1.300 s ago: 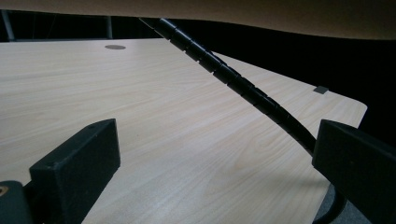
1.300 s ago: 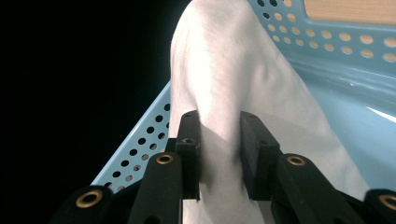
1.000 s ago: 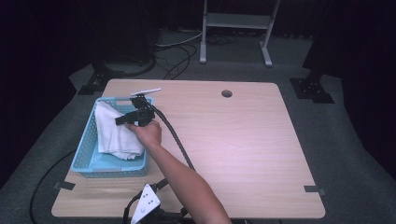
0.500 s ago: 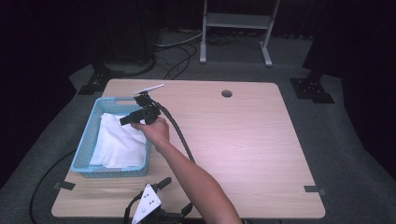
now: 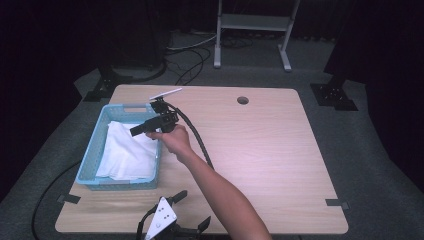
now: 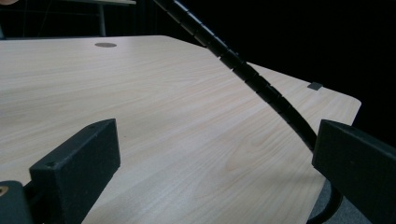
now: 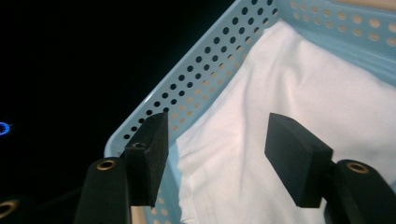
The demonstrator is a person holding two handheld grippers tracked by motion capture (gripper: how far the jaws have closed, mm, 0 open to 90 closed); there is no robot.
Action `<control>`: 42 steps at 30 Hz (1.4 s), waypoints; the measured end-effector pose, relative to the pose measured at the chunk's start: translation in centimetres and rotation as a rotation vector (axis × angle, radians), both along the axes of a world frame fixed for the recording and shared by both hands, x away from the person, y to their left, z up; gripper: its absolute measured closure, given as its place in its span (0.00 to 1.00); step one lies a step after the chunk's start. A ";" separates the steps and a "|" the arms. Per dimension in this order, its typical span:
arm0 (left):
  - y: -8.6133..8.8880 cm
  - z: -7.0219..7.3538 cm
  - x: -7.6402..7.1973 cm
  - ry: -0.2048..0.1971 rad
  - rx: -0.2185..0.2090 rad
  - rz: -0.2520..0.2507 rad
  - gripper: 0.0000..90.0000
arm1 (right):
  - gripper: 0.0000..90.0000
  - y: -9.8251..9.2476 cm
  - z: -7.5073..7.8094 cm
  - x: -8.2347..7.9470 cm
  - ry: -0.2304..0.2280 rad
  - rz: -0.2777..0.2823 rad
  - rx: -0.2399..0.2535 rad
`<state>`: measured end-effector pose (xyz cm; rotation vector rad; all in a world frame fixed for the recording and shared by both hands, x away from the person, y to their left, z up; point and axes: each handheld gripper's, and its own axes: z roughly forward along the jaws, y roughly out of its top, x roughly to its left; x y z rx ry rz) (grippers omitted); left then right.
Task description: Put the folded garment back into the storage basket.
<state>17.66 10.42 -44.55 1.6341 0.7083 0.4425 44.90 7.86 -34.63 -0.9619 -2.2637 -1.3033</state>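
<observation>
A white cloth [image 5: 127, 152] lies spread inside the light blue perforated basket [image 5: 90, 155] at the table's left. A hand holds my right gripper [image 5: 136, 132] just above the basket's right rim, pointing left over the cloth. Its jaws have just been opening and stand apart with nothing between them. In the right gripper view, my right gripper [image 7: 217, 149] hovers above the cloth [image 7: 299, 88] near the basket wall [image 7: 205, 70]. My left gripper [image 5: 192, 210] lies on the table's front edge, jaws wide apart. In the left gripper view, my left gripper [image 6: 219, 154] frames bare tabletop.
The right gripper's black ribbed cable [image 6: 252, 77] crosses the wooden table [image 5: 280, 150] from the hand toward the front edge. A round hole [image 5: 242, 100] sits near the table's far edge. A metal stand [image 5: 250, 22] and floor cables lie beyond.
The cloth, bunched up at the right gripper a second ago, now lies flat in the basket. The right gripper has let go, opened, and drawn back to the right and slightly up.
</observation>
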 end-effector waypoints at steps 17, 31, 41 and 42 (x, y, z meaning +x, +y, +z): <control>0.2 -0.1 0.0 0.002 0.005 0.005 0.01 | 0.23 -4.3 1.5 -0.5 0.013 0.067 0.079; 0.0 -0.1 -0.1 -0.002 0.018 0.004 0.01 | 0.17 -7.2 2.5 -1.3 -0.018 0.074 0.121; 0.0 -0.1 -0.1 -0.004 0.018 0.004 0.01 | 0.14 -8.7 2.2 -1.3 -0.011 0.054 0.122; 0.0 -0.1 -0.1 -0.004 0.018 0.004 0.01 | 0.14 -8.8 2.2 -1.3 -0.014 0.050 0.121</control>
